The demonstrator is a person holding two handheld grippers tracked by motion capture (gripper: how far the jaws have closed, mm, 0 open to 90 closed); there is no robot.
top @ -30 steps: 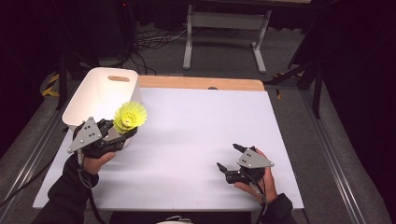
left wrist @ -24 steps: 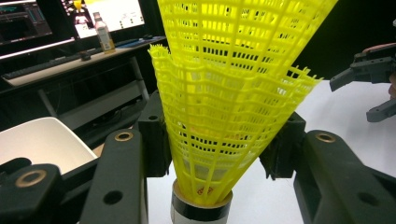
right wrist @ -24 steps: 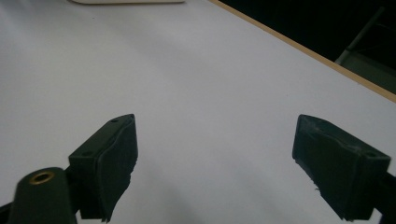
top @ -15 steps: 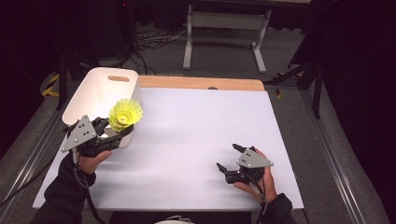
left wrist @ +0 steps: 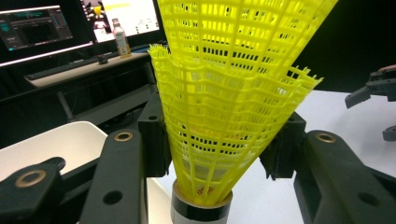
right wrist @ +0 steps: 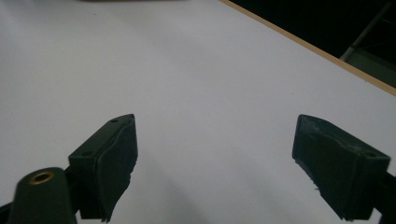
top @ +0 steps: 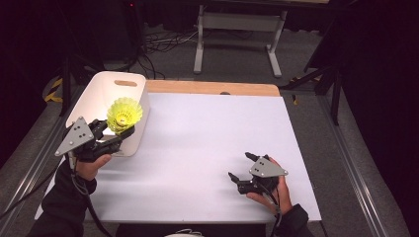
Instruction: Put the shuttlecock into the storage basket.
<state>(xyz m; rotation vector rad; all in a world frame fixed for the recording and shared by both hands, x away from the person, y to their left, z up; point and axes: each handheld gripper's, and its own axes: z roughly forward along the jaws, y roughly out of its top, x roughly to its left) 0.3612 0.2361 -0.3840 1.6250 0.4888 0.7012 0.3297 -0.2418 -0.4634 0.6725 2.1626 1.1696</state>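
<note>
The yellow shuttlecock (top: 124, 114) sits clamped in my left gripper (top: 114, 134), the jaws pressing on both sides of its mesh skirt, with the dark-banded cork base (left wrist: 201, 212) towards the gripper body. I hold it at the near right corner of the white bin (top: 101, 94), over the rim. My right gripper (top: 243, 167) rests low over the white table sheet (top: 207, 133), well apart from the bin, its jaws spread wide with nothing between the pads (right wrist: 116, 163).
</note>
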